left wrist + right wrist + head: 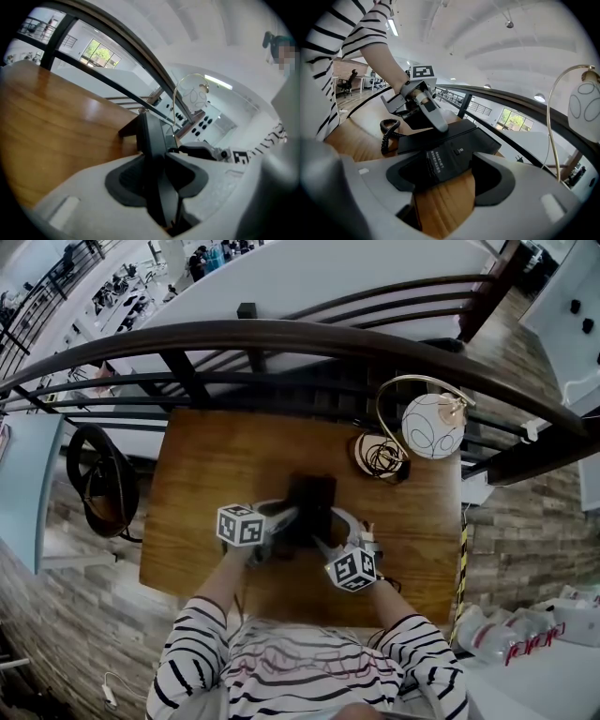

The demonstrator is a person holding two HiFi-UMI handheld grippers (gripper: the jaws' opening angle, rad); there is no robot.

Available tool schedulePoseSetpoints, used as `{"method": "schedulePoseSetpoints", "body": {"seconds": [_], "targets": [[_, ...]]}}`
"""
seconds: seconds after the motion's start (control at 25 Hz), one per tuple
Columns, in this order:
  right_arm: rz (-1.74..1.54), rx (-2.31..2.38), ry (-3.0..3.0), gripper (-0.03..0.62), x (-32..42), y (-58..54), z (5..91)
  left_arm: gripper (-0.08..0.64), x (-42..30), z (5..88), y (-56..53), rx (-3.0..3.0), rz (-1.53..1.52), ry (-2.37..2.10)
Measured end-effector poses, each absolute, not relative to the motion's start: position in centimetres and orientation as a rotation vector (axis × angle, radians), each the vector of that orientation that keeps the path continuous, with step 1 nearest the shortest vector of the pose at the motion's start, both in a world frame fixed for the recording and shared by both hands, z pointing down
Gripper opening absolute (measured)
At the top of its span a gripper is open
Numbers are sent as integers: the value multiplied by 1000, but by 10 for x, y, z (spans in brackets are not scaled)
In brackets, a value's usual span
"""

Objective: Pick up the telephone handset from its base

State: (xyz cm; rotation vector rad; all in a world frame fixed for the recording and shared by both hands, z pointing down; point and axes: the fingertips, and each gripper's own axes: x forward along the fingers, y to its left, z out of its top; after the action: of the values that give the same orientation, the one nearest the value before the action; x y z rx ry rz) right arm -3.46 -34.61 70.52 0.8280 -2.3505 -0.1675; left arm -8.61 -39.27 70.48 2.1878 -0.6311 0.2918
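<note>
A black telephone [314, 498] sits mid-table on the wooden table [202, 484]. My left gripper [289, 521] comes at it from the left. In the left gripper view my left gripper [157, 176] has its dark pads pressed on a narrow black part seen edge-on, the handset [152, 136]. My right gripper [323, 542] is at the phone's near right. In the right gripper view the base [454, 145], with a small printed label, lies between the widely spread jaws of my right gripper [447, 180]; wood shows in the gap. The coiled cord [389, 133] trails left.
A globe lamp [431, 426] with a brass arc stands on a round base [380, 456] at the table's far right. A dark curved railing [281, 334] runs just behind the table. A black chair [98, 479] stands left of the table.
</note>
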Motion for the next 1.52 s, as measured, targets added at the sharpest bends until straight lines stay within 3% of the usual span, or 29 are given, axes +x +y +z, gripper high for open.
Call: {"method": "schedulePoseSetpoints", "body": {"seconds": [0.96,1.16,1.52], "targets": [[-128,820,-2325,296,-34,-345,704,72,-92,677,-384,2114,186,-605],[-16,883,-2353,337,-33,-343,699,71,-99,658,-380,2133,119,-649],[120,1106,-2443,303,-23,-335,649,71,-122,621,-359,2192,31,-749]]}}
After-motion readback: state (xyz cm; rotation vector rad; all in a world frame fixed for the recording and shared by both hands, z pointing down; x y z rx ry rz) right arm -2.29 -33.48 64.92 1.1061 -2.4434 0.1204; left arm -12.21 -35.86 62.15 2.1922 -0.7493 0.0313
